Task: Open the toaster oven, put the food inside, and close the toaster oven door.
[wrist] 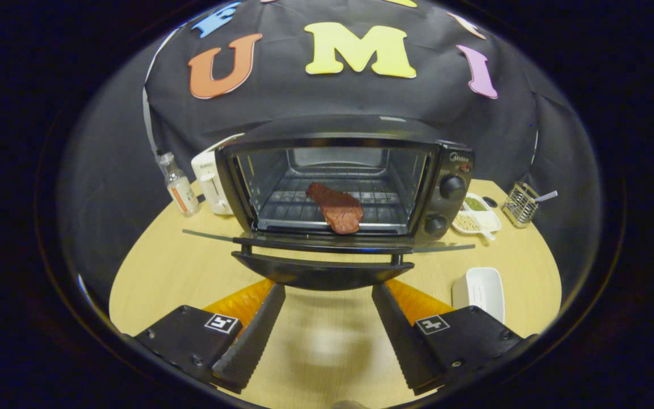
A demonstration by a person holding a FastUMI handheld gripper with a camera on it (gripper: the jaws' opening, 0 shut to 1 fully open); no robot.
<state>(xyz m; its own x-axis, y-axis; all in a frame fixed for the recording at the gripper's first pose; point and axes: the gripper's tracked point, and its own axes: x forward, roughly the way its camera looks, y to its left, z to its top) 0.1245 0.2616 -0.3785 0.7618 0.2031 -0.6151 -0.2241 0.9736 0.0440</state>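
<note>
Fingers of the gripper (322, 289) stand wide apart and empty, their tips just short of the handle of the lowered door (322, 271). Straight beyond them the toaster oven (446, 170) sits open on the wooden table (156, 261), with the steak (338, 209) lying on its rack near the front. A white dish (483, 289) rests just beside the right finger.

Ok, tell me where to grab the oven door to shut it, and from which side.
Judging by its pose, take the handle bar along the front edge of the open door, near its middle. The door lies flat, hinged at the toaster oven, so come from below and lift. The gripper is open, fingers just short of the handle. The meat sits on the rack.
</note>
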